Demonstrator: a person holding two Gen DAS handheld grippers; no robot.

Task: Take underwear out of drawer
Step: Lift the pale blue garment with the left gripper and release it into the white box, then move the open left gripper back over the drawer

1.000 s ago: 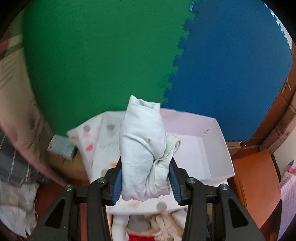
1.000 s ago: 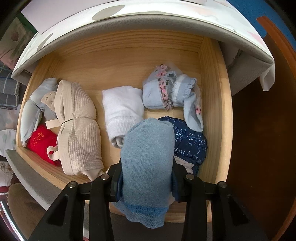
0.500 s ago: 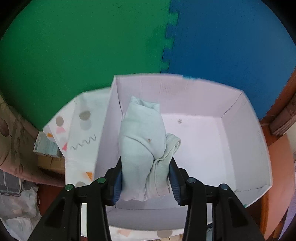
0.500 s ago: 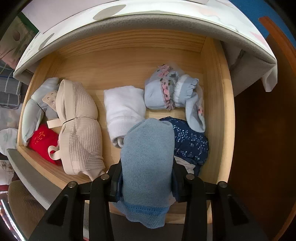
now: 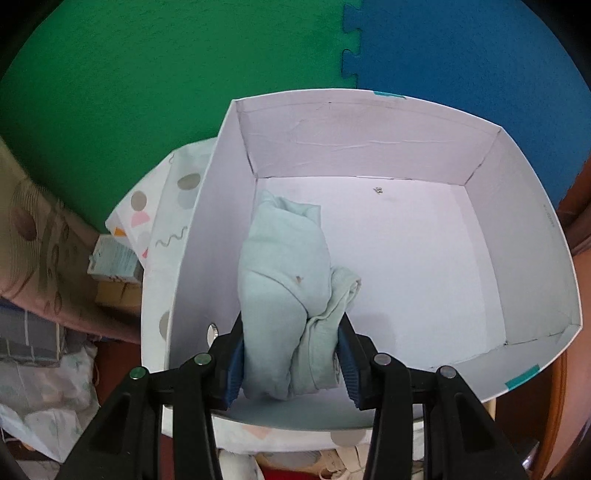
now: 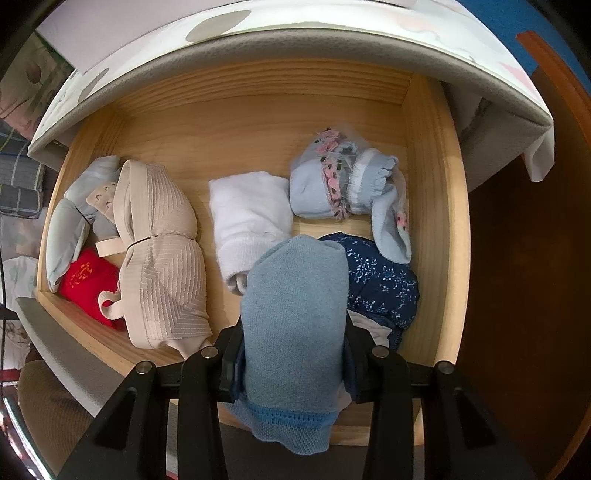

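My left gripper (image 5: 291,360) is shut on a rolled pale mint underwear (image 5: 284,280) and holds it inside a white cardboard box (image 5: 517,206), near the box's left wall. My right gripper (image 6: 293,363) is shut on a rolled light blue underwear (image 6: 295,314) and holds it over the front of the open wooden drawer (image 6: 432,206). The drawer holds a white roll (image 6: 251,214), a navy floral piece (image 6: 384,284), a pale blue frilled piece (image 6: 332,188), a beige bra (image 6: 159,258), a red item (image 6: 86,280) and a grey-blue piece (image 6: 66,232).
The box stands on a white cloth with coloured shapes (image 5: 162,225) that covers the top above the drawer (image 6: 303,33). Green (image 5: 147,74) and blue (image 5: 461,55) foam mats lie behind. A small carton (image 5: 114,266) and piled cloth (image 5: 40,387) are at the left.
My left gripper has carried the mint underwear forward and down from above the box's near edge into the box. My right gripper has held almost still over the drawer.
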